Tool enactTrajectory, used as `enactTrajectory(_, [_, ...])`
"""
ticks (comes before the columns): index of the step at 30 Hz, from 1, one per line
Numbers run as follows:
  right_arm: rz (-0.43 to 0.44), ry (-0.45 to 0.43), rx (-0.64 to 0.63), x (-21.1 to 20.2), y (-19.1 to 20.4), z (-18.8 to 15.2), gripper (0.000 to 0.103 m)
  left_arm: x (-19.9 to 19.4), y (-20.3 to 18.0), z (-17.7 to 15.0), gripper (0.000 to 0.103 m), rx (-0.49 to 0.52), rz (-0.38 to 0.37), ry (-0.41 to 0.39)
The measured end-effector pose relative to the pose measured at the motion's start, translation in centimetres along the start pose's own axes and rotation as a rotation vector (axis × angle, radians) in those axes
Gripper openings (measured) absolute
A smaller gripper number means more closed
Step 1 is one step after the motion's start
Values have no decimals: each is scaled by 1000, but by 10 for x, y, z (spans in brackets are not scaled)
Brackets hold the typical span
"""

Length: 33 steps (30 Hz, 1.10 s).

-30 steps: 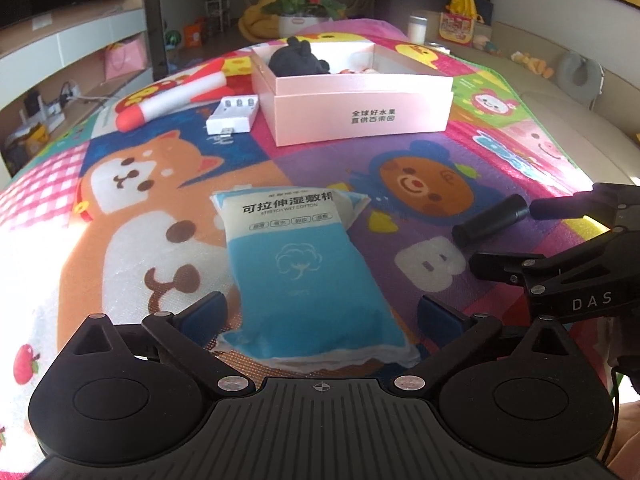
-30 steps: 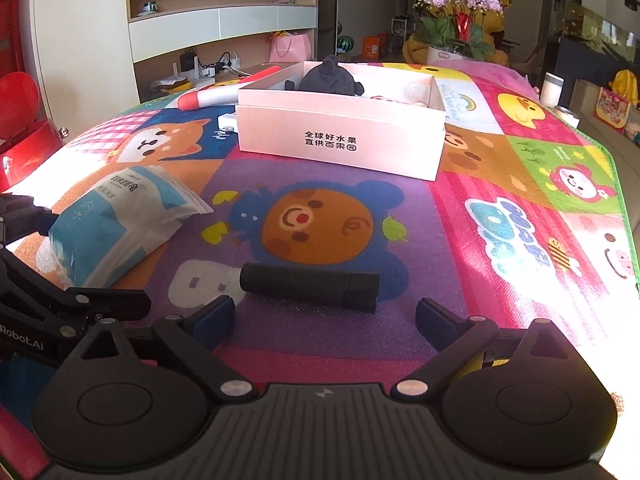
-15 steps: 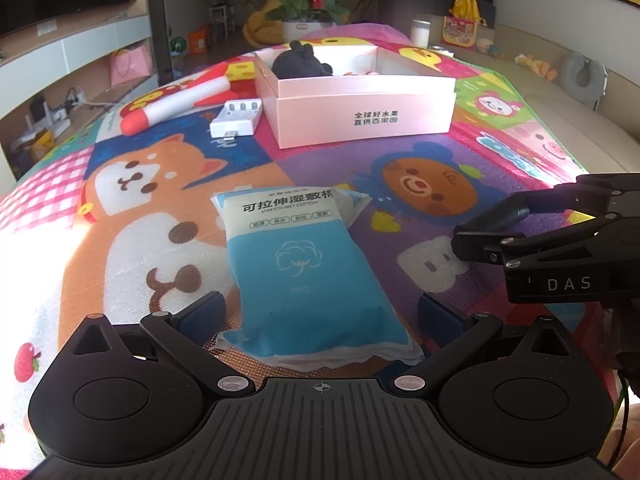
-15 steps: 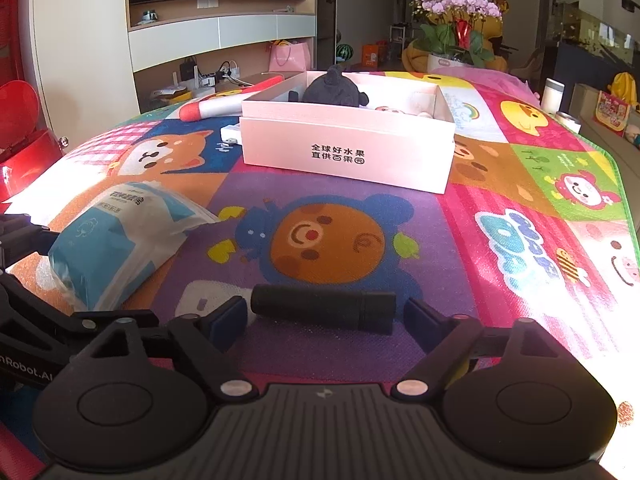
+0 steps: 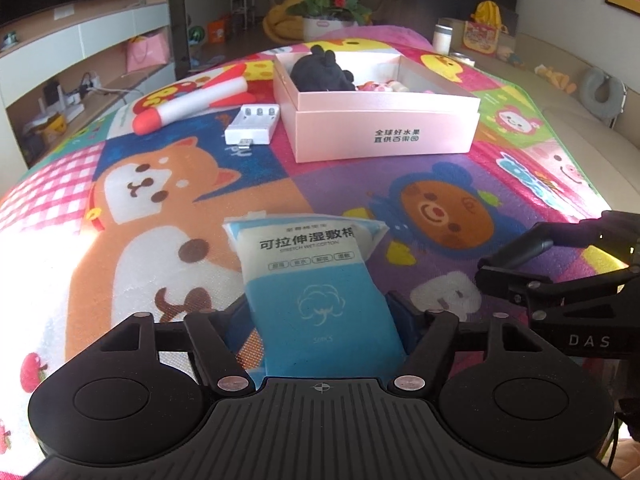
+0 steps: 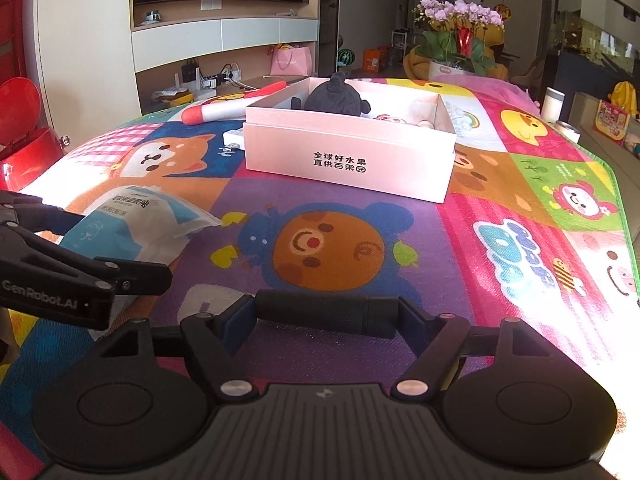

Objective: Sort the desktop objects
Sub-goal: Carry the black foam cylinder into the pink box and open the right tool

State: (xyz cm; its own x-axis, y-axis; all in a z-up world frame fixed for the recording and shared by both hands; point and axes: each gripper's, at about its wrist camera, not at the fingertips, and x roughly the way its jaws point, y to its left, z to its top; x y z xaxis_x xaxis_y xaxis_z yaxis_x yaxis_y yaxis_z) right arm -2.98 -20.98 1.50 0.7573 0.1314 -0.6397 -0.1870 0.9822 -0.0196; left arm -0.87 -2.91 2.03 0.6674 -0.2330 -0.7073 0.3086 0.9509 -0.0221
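The cotton pack sits between the left gripper pads, whose jaws have just closed onto it. The right gripper seems clamped on the black cylinder endwise. The pink box waits at twelve o'clock for both.

Quick count of what's laid out on the mat: one pink box, and inside it one dark plush toy can be made out, plus a few small pinkish bits that can't be counted. One blue-and-white wipes pack is seen, one black cylinder, one white battery charger and one red-tipped white rocket toy. Two grippers are counted, left and right. One flower pot is spotted at the back, and one pink bag.
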Motion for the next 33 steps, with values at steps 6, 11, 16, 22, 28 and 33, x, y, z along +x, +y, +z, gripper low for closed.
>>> enactTrajectory(6, [-11, -51, 22, -16, -15, 14, 76, -15, 0, 12, 61, 36, -15, -73])
enactTrajectory(11, [-66, -213, 46, -46, -41, 51, 76, -29, -6, 72, 61, 88, -16, -251])
enactTrajectory(16, [-80, -327, 84, -64, -62, 80, 76, -11, -25, 146, 62, 172, -50, -382])
enactTrajectory(22, [-122, -339, 79, -56, -72, 96, 76, 39, -25, 180, 92, 147, -54, -357])
enactTrajectory(28, [-142, -299, 58, -34, -79, 107, 76, 35, 2, 114, 97, 113, -35, -290])
enactTrajectory(33, [-75, -269, 80, 0, -78, 139, 76, 23, 25, 69, 100, 20, -27, -212])
